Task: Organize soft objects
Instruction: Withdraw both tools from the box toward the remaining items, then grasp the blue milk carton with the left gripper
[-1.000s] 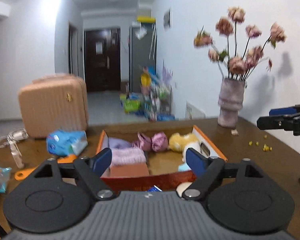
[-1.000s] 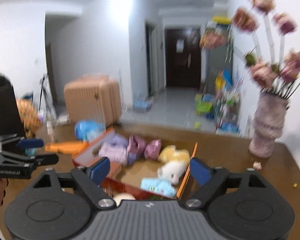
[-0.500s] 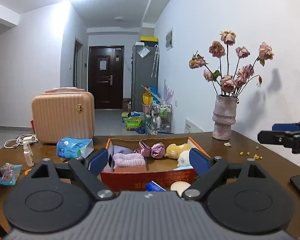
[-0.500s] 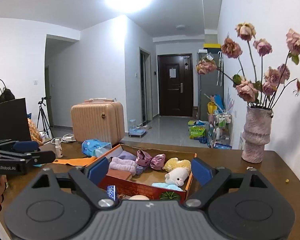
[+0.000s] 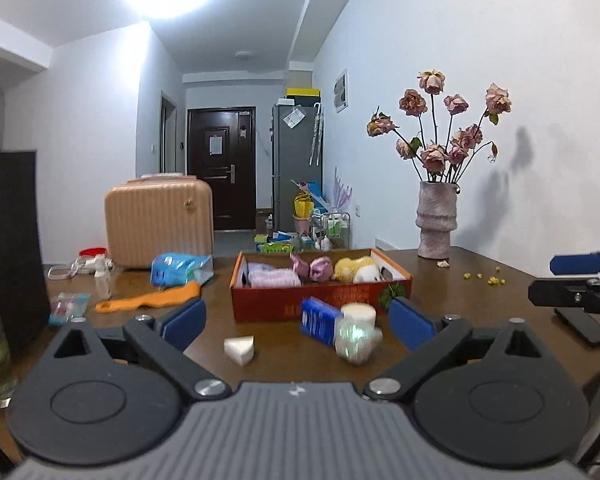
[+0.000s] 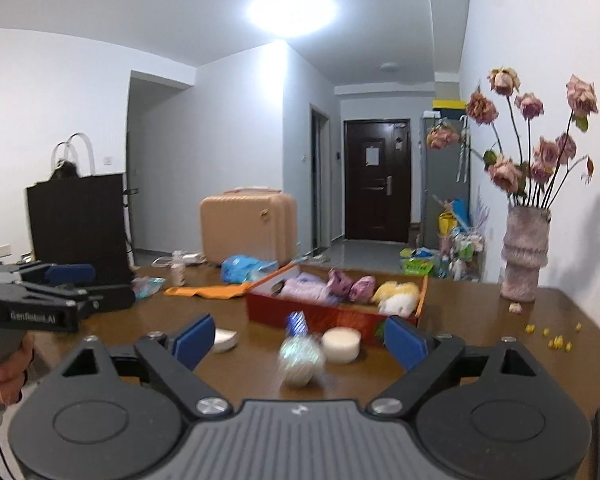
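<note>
Reaching for loose soft things at twelve o'clock before the red box (image 5: 320,304), the left gripper (image 5: 298,322) is opening wide with nothing pinched, the right gripper (image 6: 300,338) gapes empty too, and next one must close gently on the white sponge (image 5: 239,350).

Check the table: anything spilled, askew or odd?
Yes. Small yellow bits lie scattered on the table right of the vase, with a fallen petal at its base. The flowers look wilted. Several small things sit loose before the box, one blurred.
</note>
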